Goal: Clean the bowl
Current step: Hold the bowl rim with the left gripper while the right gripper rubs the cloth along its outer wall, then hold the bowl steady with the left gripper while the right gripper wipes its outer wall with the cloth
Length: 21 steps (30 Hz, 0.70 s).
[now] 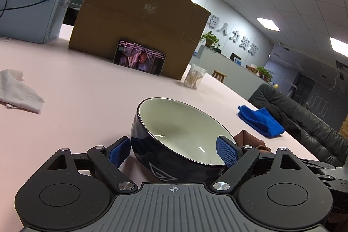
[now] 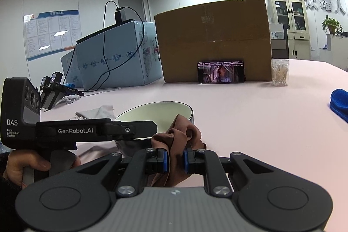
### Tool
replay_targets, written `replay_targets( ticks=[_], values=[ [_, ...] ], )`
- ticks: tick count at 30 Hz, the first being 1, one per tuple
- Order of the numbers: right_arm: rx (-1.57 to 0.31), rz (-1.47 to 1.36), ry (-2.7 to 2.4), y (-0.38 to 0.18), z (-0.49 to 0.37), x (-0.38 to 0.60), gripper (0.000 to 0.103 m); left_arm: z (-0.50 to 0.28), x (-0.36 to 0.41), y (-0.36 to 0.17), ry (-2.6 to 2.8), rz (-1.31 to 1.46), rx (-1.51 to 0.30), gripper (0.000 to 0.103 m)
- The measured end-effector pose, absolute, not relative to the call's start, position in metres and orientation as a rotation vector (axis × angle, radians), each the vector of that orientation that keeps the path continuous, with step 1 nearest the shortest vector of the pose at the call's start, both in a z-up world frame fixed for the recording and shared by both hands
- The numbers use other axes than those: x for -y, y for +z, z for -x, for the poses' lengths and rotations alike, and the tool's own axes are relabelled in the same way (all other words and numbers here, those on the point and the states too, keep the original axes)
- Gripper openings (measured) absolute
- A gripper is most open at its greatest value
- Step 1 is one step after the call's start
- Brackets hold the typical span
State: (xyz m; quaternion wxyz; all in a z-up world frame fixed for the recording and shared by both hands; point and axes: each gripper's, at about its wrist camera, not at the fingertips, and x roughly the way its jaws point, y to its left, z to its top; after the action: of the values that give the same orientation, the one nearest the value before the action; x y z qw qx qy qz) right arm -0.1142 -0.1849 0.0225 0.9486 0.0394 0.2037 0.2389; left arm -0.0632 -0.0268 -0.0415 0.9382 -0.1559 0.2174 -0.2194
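- Bowl (image 1: 180, 134): dark glazed outside, pale inside, tipped on its side on the pink counter (image 1: 76, 88), mouth turned up and away from me. It sits between the fingers of my left tool (image 1: 174, 150).
- Left tool: spread wide across the bowl. One blue pad (image 1: 226, 152) lies against the rim on the right; the other stands beside the dark outer wall on the left. Whether both pads press firmly I cannot tell for sure, but the bowl stays tilted, so I judge it held.
- Right tool (image 2: 175, 159): closed tight on a brown cloth (image 2: 180, 134), which bunches up just in front of the bowl's rim (image 2: 189, 110).
- Handling, by my judgement: the bowl looks like glazed ceramic, so stiff, fairly heavy, slick and liable to chip if it drops or knocks the counter. Best hold is across the body, pads on wall and rim, not on the rim edge alone. The cloth is soft and limp; a pinch on a gathered fold suffices.
- Other items on the counter: white tissue (image 1: 19, 90), blue cloth (image 1: 261, 121), jar of cotton swabs (image 2: 280, 72), phone (image 2: 220, 72) leaning on a cardboard box (image 2: 213, 36).
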Motion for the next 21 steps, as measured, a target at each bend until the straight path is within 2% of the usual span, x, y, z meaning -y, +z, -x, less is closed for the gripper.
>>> replay_targets(
  ticks=[21],
  values=[
    [-0.438,-0.071,0.473,0.0235,0.1158,0.1774,0.016,0.0643,0.0267,-0.042,-0.451,0.332,-0.454,0.088]
  ],
)
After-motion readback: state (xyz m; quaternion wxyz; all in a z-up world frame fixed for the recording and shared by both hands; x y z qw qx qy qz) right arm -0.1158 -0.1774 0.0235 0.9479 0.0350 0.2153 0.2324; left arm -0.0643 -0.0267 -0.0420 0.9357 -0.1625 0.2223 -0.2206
